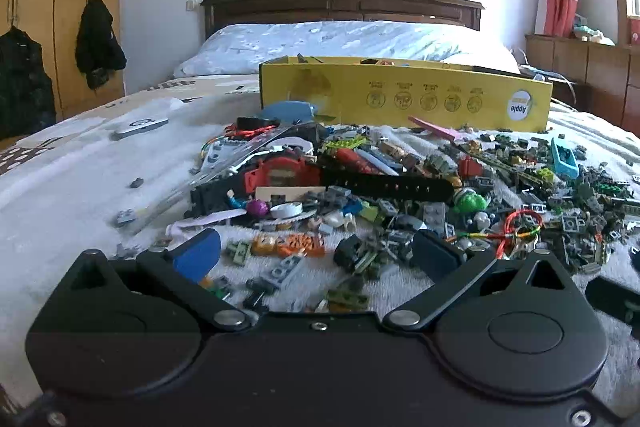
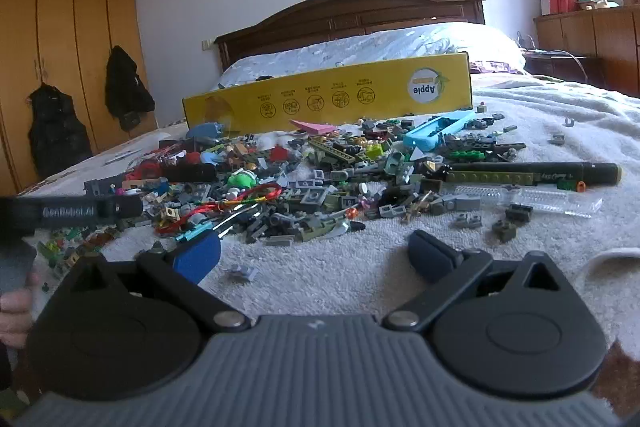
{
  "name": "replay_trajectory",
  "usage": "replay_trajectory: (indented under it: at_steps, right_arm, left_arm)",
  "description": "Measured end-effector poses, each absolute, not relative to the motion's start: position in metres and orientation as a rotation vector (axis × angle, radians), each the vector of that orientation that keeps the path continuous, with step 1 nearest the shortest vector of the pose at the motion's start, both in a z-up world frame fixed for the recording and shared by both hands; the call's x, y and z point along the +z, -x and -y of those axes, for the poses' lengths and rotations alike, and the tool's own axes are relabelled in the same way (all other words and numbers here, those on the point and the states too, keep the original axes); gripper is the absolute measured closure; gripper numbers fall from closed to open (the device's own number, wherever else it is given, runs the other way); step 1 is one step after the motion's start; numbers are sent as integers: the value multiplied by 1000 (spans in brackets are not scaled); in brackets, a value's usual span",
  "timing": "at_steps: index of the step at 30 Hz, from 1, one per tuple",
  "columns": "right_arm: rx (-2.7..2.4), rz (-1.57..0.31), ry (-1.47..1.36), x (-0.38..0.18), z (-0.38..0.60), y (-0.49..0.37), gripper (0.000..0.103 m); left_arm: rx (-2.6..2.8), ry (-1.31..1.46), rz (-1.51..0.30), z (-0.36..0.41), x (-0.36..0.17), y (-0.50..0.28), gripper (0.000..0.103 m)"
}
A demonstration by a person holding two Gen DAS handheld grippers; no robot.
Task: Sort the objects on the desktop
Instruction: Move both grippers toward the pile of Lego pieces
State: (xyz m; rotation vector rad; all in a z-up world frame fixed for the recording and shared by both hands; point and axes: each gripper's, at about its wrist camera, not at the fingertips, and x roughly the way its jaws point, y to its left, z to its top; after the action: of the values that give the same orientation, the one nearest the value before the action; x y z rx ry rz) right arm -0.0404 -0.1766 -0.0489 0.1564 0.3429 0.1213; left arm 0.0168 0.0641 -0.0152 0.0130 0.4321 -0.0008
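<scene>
A heap of small toy bricks and odds [image 1: 400,195] lies on a white bedspread; it also shows in the right wrist view [image 2: 320,183]. A red and black watch [image 1: 304,179] lies on the heap's left side. A long yellow cardboard box [image 1: 404,95] stands behind the heap, also in the right wrist view [image 2: 332,99]. My left gripper [image 1: 318,253] is open and empty, low over the near edge of the heap. My right gripper [image 2: 316,253] is open and empty over bare spread. A black marker pen [image 2: 532,173] lies to its right.
A blue case [image 2: 436,133] and a clear plastic strip [image 2: 552,197] lie on the right of the heap. The other gripper's black body [image 2: 68,213] sits at left. A remote [image 1: 140,127] lies on the left of the bed. Pillow and headboard [image 1: 344,3] lie behind.
</scene>
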Motion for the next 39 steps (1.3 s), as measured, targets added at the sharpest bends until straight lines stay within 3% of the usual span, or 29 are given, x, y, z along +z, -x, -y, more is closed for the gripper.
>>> replay_trajectory:
  at_steps: [4,9,15,19,26,30,33,39]
  right_arm:
    - [109,-323,-121,-55,171,41,0]
    - [103,-309,-113,-59,169,41,0]
    - [112,-299,-99,-62,169,42,0]
    - [116,-294,-103,-64,170,43,0]
    - [130,-285,-69,-66,169,47,0]
    - [137,-269,-63,-68,169,49,0]
    - [135,-248,-52,-71,168,51,0]
    - [135,-226,-48,-73,168,53,0]
  left_arm:
    - [-40,3,-434,-64,-19,-20,9]
    - [-72,18,-447,-63,-20,-25,10]
    - [-52,16,-473,-66,-28,-37,8]
    - [-63,-3,-481,-64,-31,-41,1]
    - [-66,23,-463,-69,-31,-43,1]
    - [-52,60,-443,-78,-28,-39,9]
    - [9,58,-404,-81,-27,-31,25]
    - [37,138,-402,-99,-27,-30,31]
